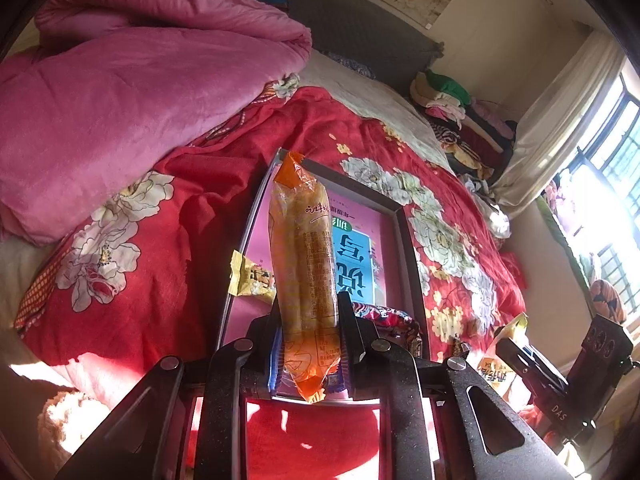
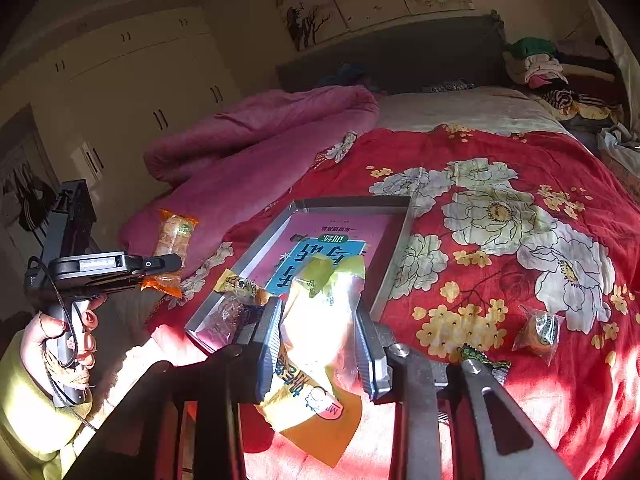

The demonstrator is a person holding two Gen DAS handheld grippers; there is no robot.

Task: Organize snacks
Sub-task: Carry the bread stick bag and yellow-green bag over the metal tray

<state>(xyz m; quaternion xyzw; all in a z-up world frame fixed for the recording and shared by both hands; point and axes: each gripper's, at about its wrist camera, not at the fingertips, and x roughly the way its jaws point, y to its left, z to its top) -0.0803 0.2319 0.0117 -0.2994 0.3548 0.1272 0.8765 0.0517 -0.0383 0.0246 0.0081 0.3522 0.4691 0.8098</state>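
Snacks are in both your tools: the left gripper (image 1: 308, 320) is clenched on a long orange-ended bread pack (image 1: 306, 264), the right gripper (image 2: 320, 344) pinches a yellow crinkly packet (image 2: 316, 332). Both hang over the near end of the shallow tray (image 2: 394, 248) on the red floral bedspread (image 2: 520, 160) — already holding a small yellow sweet (image 2: 240, 286). Your risk is the soft bed: press on the tray's rim and it may tip, spilling its contents. Slick film could also slide free early. Two wrapped pieces (image 2: 540, 332) wait well to the right.
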